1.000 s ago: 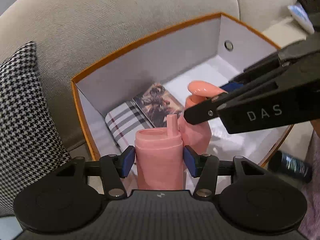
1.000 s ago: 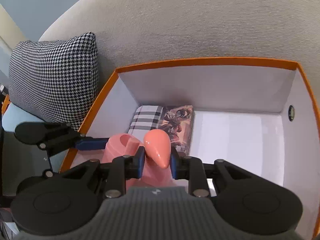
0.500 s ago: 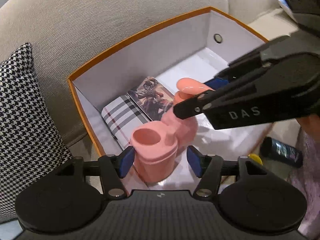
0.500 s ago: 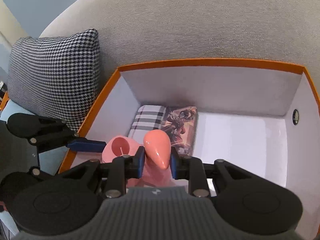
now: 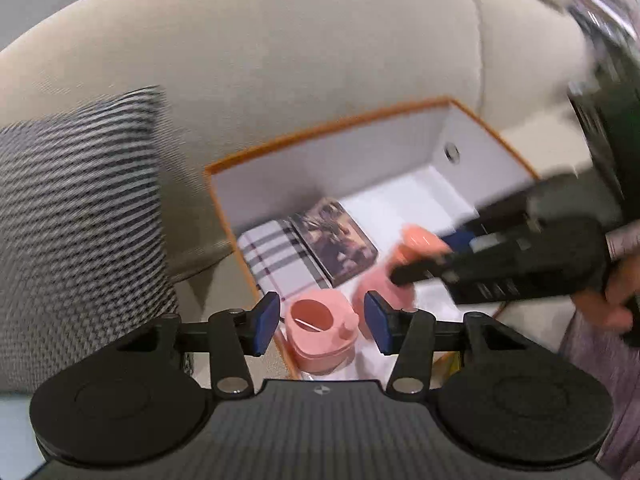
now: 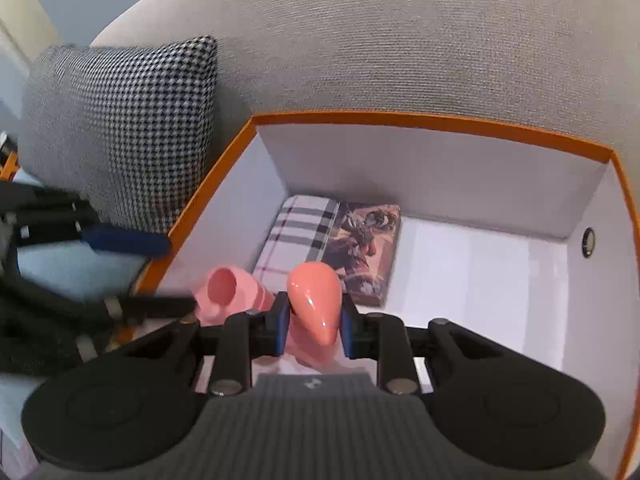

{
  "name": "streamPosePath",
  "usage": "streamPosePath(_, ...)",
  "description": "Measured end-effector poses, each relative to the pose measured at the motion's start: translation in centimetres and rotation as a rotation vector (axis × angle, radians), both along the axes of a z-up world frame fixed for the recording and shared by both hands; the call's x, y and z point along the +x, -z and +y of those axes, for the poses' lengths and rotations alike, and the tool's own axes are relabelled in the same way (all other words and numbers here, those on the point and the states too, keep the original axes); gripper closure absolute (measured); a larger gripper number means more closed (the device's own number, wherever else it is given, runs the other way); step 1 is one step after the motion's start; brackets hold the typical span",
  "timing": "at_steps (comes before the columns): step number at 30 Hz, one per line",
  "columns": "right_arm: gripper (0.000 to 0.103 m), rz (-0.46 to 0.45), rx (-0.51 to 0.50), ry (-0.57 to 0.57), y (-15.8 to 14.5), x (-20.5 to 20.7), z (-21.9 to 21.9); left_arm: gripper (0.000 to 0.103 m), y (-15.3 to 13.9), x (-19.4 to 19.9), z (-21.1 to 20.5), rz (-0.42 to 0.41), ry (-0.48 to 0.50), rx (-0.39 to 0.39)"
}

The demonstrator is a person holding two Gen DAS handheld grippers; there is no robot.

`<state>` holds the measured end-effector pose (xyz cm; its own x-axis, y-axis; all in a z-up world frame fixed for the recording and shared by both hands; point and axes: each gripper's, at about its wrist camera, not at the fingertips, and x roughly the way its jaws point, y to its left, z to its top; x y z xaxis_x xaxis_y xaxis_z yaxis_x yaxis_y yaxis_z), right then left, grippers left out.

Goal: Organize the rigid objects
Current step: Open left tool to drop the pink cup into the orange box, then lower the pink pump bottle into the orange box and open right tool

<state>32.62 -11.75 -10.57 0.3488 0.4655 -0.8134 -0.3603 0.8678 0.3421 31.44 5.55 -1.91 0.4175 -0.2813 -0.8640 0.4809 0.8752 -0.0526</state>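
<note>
Left claw (image 5: 320,322) has released the pink cup (image 5: 320,330), now wide. Right claw (image 6: 312,322) grips the bottle's glossy cap (image 6: 316,300): stiff, slippery; body hold seems safer.

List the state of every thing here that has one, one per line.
left gripper: open, holding nothing, above the pink cup
right gripper: shut on the pink pump bottle
pink cup: upright in the box, released
pink pump bottle: gripped at its pump head
orange box: open, no lid
plaid case: lying flat
picture tin: lying flat, shut
</note>
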Motion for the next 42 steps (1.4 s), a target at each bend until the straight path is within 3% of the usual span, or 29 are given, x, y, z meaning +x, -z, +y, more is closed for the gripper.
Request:
streamPosePath(4,0.077,0.077,0.060,-0.028,0.2,-0.7,-0.3,0.045,0.3,0.0,1.4,0.042,-0.164,-0.013)
streamPosePath(10,0.077,0.099,0.068,-0.044,0.6,-1.4,1.2,0.072,2.0,0.0,3.7,0.128,-0.300,-0.131)
streamPosePath(17,0.076,0.098,0.034,-0.042,0.5,-1.4,2.6,0.077,2.8,-0.4,4.7,0.135,-0.311,-0.221)
streamPosePath(27,0.075,0.112,0.022,-0.043,0.9,-1.5,5.0,0.078,3.4,-0.7,5.5,0.132,-0.338,-0.267)
streamPosePath(34,0.070,0.187,0.124,-0.038,1.3,-1.2,4.8,0.078,2.4,-1.0,5.9,0.133,-0.349,-0.285)
streamPosePath(38,0.066,0.165,0.159,-0.053,0.2,-1.5,4.1,0.078,2.3,-1.0,5.9,0.121,-0.362,-0.310)
streamPosePath(42,0.068,0.102,0.155,-0.069,-1.9,-2.1,2.5,0.082,1.8,-1.5,6.2,0.108,-0.372,-0.332)
